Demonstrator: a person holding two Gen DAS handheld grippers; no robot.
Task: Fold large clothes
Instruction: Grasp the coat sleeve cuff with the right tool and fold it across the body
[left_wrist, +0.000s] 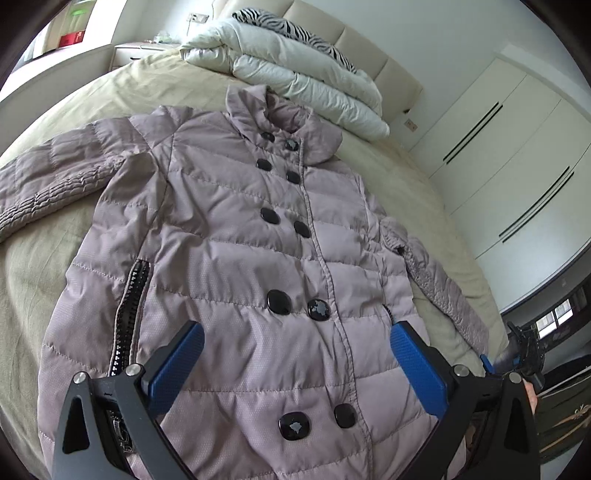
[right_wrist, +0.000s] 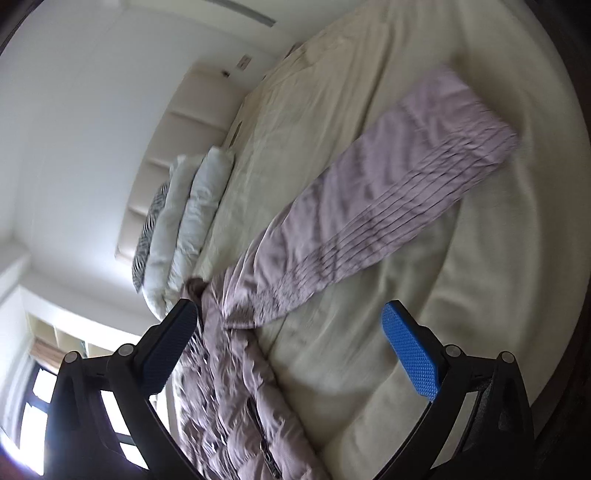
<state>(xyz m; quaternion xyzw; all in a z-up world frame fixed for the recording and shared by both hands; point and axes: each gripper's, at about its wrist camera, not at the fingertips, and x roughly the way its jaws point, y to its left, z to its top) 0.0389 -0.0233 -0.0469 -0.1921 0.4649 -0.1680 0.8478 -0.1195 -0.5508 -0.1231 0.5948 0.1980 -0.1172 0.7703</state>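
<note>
- A mauve quilted puffer coat (left_wrist: 236, 236) lies face up on the bed (left_wrist: 55, 266), buttoned, collar toward the headboard (left_wrist: 373, 48).
- Two rows of black buttons (left_wrist: 279, 302) run down its front; a zip pocket (left_wrist: 129, 310) with black trim shows on one side.
- One sleeve (right_wrist: 388, 199) stretches straight out across the beige sheet; the other lies close beside the body.
- The left gripper (left_wrist: 295, 363) hovers over the hem, blue pads spread wide, nothing between them.
- The right gripper (right_wrist: 291, 343) also gapes wide and empty, near the shoulder.
- A folded white duvet (left_wrist: 295, 70) and a zebra-print pillow (left_wrist: 291, 27) sit by the headboard.
- No readable writing or brand anywhere.
</note>
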